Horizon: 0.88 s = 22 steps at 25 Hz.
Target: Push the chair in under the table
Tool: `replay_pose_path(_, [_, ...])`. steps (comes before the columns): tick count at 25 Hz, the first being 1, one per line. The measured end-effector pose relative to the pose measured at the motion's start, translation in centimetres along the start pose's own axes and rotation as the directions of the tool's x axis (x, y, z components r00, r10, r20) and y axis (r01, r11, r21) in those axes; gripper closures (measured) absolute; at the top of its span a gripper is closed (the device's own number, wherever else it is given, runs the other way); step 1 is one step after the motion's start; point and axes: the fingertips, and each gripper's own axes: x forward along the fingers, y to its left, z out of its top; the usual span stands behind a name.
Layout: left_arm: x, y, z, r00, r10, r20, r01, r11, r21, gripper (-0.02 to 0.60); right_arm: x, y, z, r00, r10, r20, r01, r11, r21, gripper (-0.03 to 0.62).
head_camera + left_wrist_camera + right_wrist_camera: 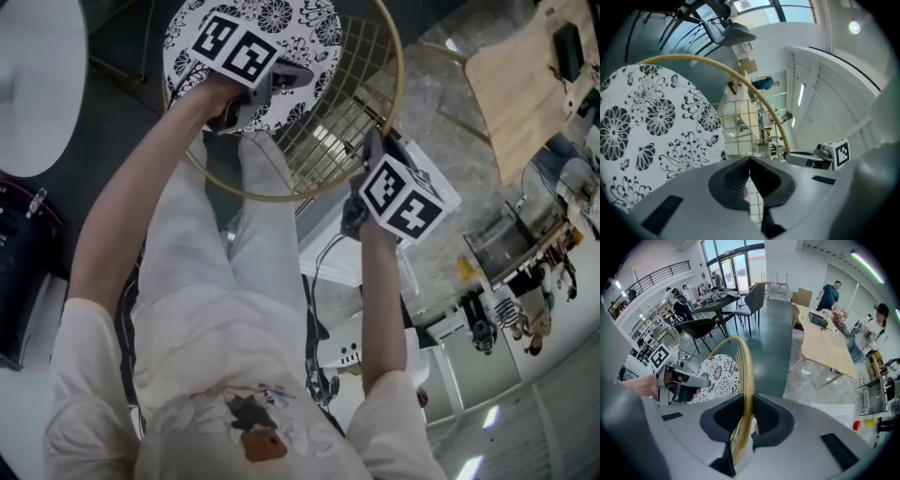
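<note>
The chair has a round gold rim with a wire-grid back and a black-and-white floral cushion. My right gripper is shut on the gold rim, which passes between its pads. My left gripper hovers over the cushion with its jaws shut and nothing between them; the wire grid shows behind the tips. In the left gripper view the right gripper sits at the rim. A round white table lies at the upper left.
A black case stands on the floor at the left. A long wooden table with people beside it is off to the right. Dark chairs and a desk stand farther back. White equipment sits by my feet.
</note>
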Motion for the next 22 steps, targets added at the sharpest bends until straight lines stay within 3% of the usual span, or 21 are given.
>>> replay_pose_path(3, [3.3,-3.0,-1.9,0.994,-0.096,-0.052,0.095,0.995,-0.032,0.572,-1.0,-0.3,0.6,1.000,0.003,0.001,-0.003,1.000,0.004,0.528])
replay_pose_path(6, [5.8,-4.7,-2.9,0.986,-0.147,-0.079,0.142,0.988,-0.057,0.560,-1.7,-0.4,0.9,1.000,0.014,0.003,-0.014,1.000,0.002,0.528])
replay_pose_path(9, [7.3,-4.5,-3.5,0.979,-0.172,-0.107,0.168,0.985,-0.047,0.482,-0.6,-0.4,0.3,1.000,0.030,-0.004,-0.030,1.000,0.008,0.528])
replay_pose_path(22, [11.8,-2.0,-3.8,0.985,-0.104,-0.136,0.096,0.993,-0.065,0.469,0.3,-0.3,0.0,0.999,0.048,0.002,-0.048,0.999,0.000,0.528])
